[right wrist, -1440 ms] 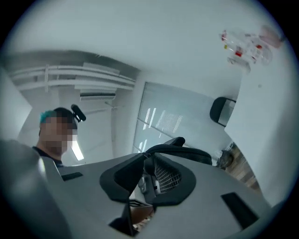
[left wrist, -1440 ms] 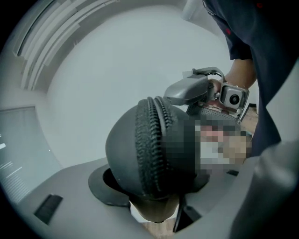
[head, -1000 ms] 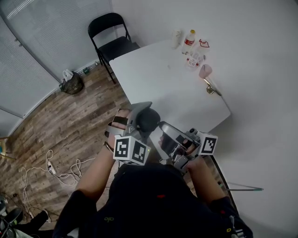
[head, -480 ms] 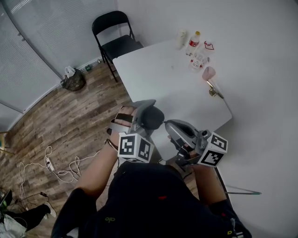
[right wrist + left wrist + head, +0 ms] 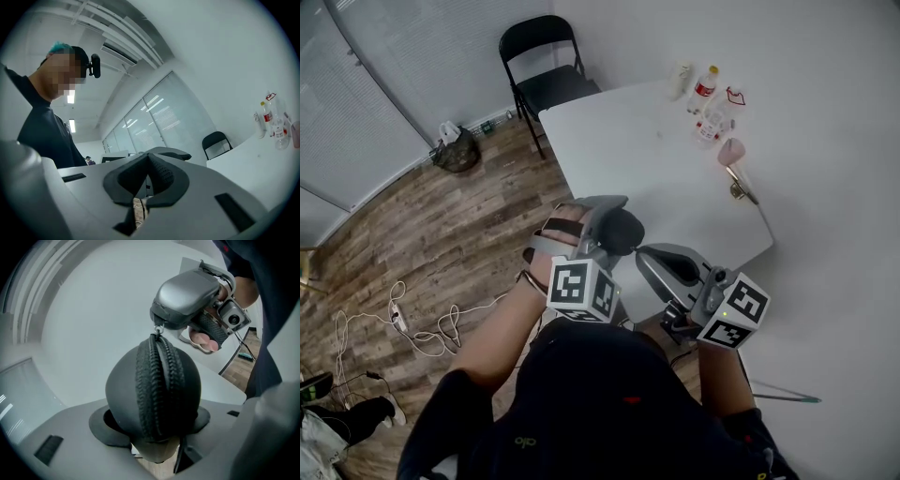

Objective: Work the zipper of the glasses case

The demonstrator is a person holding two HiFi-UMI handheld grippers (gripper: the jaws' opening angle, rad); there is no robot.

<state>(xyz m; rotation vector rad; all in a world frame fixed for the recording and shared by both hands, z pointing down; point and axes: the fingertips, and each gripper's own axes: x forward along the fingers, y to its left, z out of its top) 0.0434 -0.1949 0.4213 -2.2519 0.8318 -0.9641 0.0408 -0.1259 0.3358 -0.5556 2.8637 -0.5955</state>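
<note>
1. Since a second ago the right gripper [image 5: 651, 260] has rolled over. Its marker cube [image 5: 733, 310] now sits lower and closer to the person, and its grey body lies flatter beside the case
2. The left gripper [image 5: 602, 223] is in much the same place as before, clamped on the black glasses case [image 5: 152, 390] with one pad against each side of the rounded shell
3. The case is held up in the air in front of the person's chest, by the near corner of the white table [image 5: 628, 150]
4. The zipper [image 5: 159, 380] runs up the middle of the end facing the left gripper view, and its teeth look closed along the stretch that shows
5. The right gripper's jaws are pressed together, and their tips meet the small metal zipper pull [image 5: 159, 329] at the top of the zipper. Whether they actually pinch it cannot be told
6. A few bottles [image 5: 705, 92] stand at the far end of the table, a black folding chair [image 5: 546, 66] stands beyond it, and cables [image 5: 422, 330] lie on the wooden floor
</note>
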